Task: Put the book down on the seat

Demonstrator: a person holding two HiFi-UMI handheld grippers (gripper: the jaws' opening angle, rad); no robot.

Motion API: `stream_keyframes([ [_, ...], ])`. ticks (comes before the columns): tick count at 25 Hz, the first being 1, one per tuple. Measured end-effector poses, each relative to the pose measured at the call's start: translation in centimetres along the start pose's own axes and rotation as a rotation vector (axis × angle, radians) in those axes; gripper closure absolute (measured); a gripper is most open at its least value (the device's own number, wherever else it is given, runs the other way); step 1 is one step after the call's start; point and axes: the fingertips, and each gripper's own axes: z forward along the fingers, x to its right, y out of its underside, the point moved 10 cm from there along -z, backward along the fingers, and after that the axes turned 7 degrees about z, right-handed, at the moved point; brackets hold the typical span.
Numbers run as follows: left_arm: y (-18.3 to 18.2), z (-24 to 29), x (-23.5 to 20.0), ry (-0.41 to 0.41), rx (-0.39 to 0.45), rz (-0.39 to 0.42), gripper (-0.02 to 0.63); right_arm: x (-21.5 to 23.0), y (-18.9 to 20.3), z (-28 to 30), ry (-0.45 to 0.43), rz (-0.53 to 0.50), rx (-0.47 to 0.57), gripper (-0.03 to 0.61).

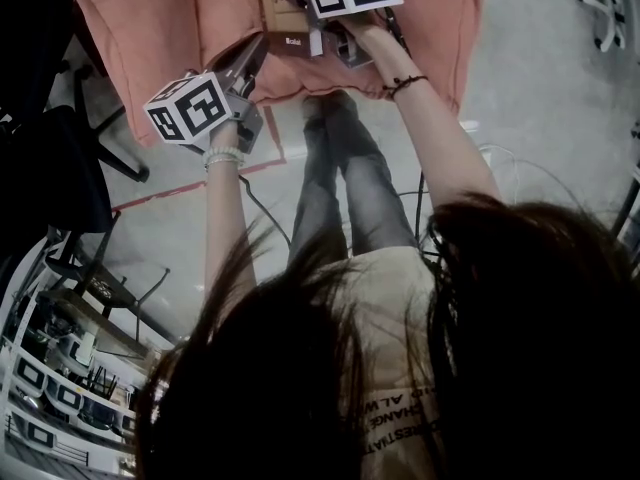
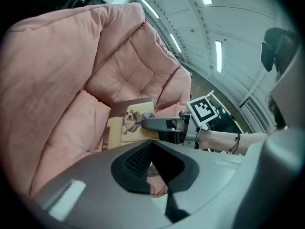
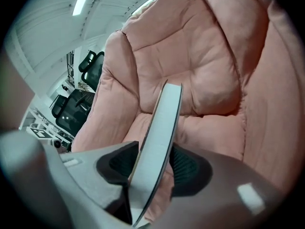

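- A person (image 1: pixel 300 398) seen from above leans over a pink padded chair (image 1: pixel 150 28) that fills the top of the head view. Dark hair covers the lower half, and the legs (image 1: pixel 335 178) run up the middle toward the chair.
- The book (image 1: pixel 281 13) is at the top centre of the head view, on the chair's seat cushion (image 3: pixel 209 132). In the left gripper view it lies cover up at mid-frame. A picture of a dog is on the cover, close to the fold where the seat meets the backrest.
- The right claw (image 1: pixel 305 30), below its marker cube at the top edge, reaches in from the right with the book between its jaws. In the right gripper view the book's pale page edge stands up the centre of the frame, slightly tilted. The jaws sit just wider than the book, loose around it and not pinching.
- The left claw (image 1: pixel 250 63), at the upper left of the head view, hangs near the book. In the left gripper view its jaws stand a narrow way apart, with only pink cushion showing between them.
- A pale bead bracelet (image 1: pixel 222 156) circles the wrist behind the left claw, and a dark band (image 1: pixel 403 85) the wrist behind the right claw.
- Black office chairs (image 3: pixel 90 66) stand at the left of the right gripper view.
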Motion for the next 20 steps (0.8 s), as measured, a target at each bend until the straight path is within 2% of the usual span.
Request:
stream_keyframes([
  [6, 0.8, -0.3, 0.1, 0.007, -0.017, -0.025, 0.626, 0.2, 0.5, -0.3, 0.068, -0.014, -0.017, 0.368],
  [10, 0.6, -0.2, 0.2, 0.005, -0.011, -0.013, 0.626, 0.3, 0.7, -0.5, 0.110, -0.049, -0.056, 0.340],
  [20, 0.2, -0.4, 0.3, 0.018, -0.007, -0.001, 0.626, 1.4, 2.1, -1.4, 0.215, -0.002, -0.076, 0.327],
])
